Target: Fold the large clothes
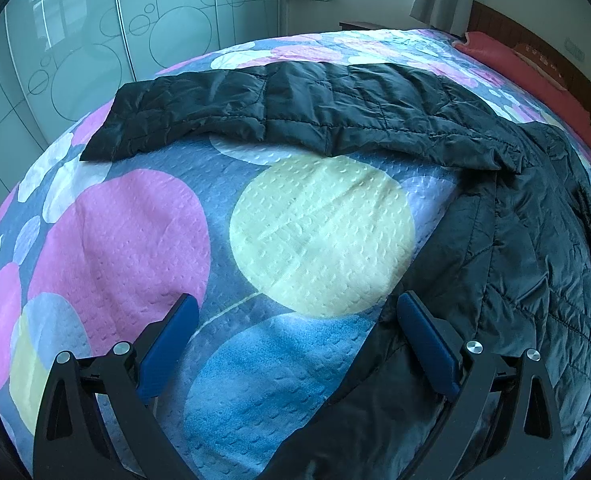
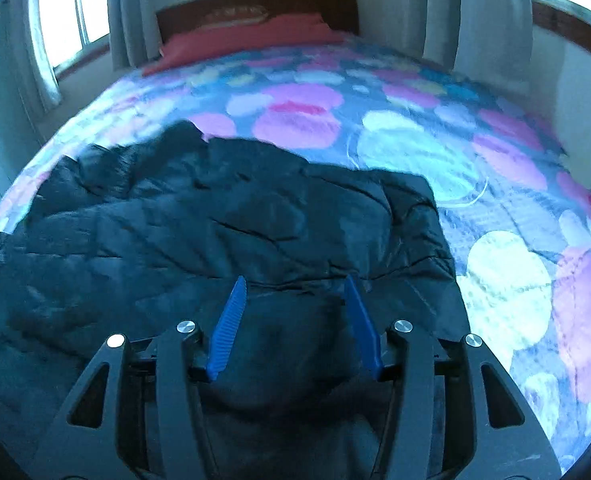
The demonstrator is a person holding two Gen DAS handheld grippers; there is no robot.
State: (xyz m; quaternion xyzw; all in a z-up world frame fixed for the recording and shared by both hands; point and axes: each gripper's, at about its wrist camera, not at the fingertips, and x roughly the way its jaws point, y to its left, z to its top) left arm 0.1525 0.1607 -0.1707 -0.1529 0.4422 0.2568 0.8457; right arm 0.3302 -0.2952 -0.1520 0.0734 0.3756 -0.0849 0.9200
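Observation:
A black quilted puffer jacket (image 1: 535, 248) lies on the bed. Its sleeve (image 1: 295, 112) stretches out flat to the left across the bedspread. My left gripper (image 1: 295, 312) is open and empty, low over the bedspread beside the jacket's left edge; its right finger sits at the hem. In the right wrist view the jacket's body (image 2: 199, 232) fills the lower left, slightly blurred. My right gripper (image 2: 295, 284) is open over the jacket, with nothing between its blue pads (image 2: 227, 328).
The bedspread (image 1: 143, 240) has large pink, blue and pale circles. Red pillows (image 2: 239, 36) and a wooden headboard (image 2: 335, 0) are at the bed's head. A glass wardrobe (image 1: 63, 48) stands left of the bed. Curtained windows (image 2: 67, 8) are behind.

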